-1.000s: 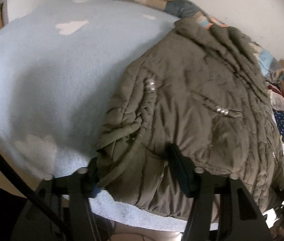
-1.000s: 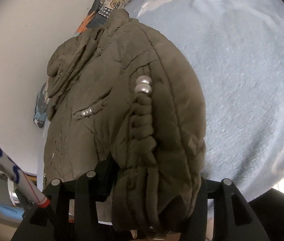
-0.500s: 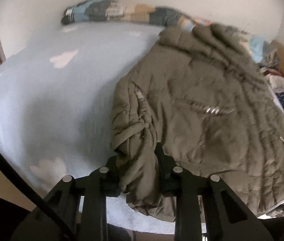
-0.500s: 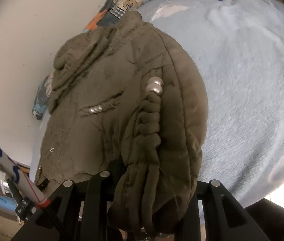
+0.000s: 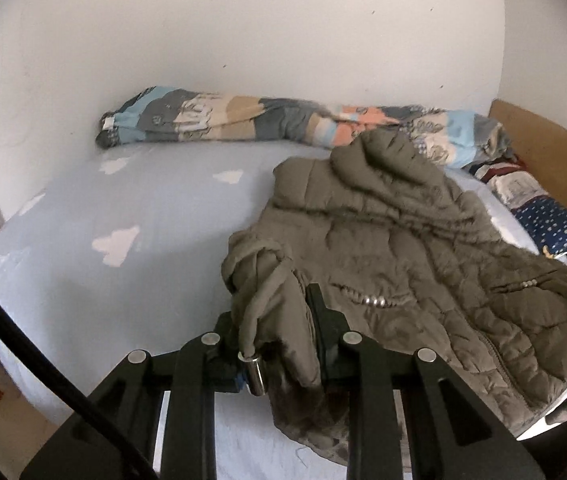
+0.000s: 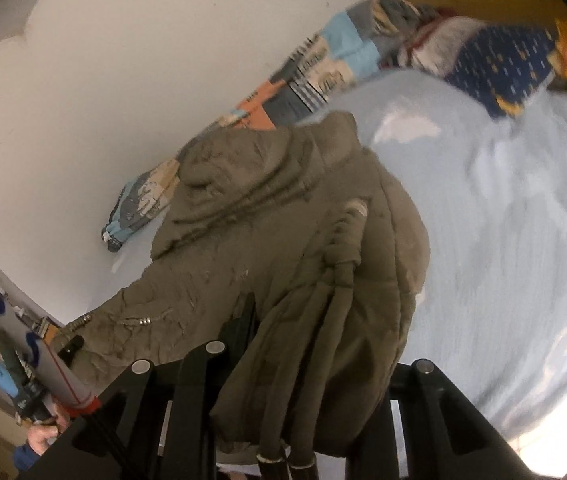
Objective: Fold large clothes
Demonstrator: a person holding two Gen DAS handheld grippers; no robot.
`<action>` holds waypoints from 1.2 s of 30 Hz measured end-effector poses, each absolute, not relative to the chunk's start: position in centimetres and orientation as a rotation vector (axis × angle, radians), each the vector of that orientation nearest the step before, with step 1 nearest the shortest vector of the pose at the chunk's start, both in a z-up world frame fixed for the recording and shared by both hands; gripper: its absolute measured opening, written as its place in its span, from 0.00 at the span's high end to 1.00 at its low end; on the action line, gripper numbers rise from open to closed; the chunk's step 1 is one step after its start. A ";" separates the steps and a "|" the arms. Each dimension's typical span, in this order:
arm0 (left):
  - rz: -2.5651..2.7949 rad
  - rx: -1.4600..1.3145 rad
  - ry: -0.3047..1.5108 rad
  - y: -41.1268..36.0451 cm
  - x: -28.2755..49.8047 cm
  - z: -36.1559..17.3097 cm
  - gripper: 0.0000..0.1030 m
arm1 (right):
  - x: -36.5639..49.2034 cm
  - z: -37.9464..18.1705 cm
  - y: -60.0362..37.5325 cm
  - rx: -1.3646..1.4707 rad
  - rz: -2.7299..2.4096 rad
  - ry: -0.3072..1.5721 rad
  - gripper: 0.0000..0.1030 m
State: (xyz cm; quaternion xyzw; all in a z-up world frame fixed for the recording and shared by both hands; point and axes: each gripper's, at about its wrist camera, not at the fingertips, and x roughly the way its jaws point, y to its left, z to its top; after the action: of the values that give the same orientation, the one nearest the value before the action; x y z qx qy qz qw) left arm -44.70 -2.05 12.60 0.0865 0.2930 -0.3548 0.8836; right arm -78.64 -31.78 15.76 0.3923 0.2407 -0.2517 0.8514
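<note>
— What are we seeing on our left gripper (image 5: 279,320)?
— We're looking at matte black angular fingers, round silver screw heads along the frame, and a black cable curving past on its left.
— And our right gripper (image 6: 315,336)?
— We're seeing the same black frame and silver screws there.

Both wrist views close over jacket (image 5: 395,264)

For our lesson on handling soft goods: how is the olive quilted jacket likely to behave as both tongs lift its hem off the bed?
The jacket will probably sag and drape, since it already hangs limp between the left tongs and right tongs. Its puffy quilting suggests bulk but little weight. The drawstring dangles loose and may swing.
</note>
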 end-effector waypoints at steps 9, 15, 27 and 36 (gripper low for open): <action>-0.810 0.159 0.570 -3.1 -42.4 16.4 0.77 | -76.4 19.5 -34.1 0.753 -0.517 0.492 0.77; -0.837 0.137 0.530 -5.2 -40.3 19.5 0.77 | -74.6 24.1 -36.4 0.744 -0.507 0.450 0.77; -0.839 0.117 0.517 -14.5 -30.6 24.8 0.71 | -67.2 28.0 -46.9 0.818 -0.536 0.397 0.77; -0.701 0.143 0.459 -21.9 -20.5 26.0 0.55 | -57.8 25.2 -57.4 0.811 -0.622 0.458 0.77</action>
State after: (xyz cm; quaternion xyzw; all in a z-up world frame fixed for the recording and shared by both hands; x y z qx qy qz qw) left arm -20.49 -21.86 25.99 0.0692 0.2225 -0.3402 0.9110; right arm -57.85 -57.40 25.23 0.3847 0.2173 -0.2948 0.8472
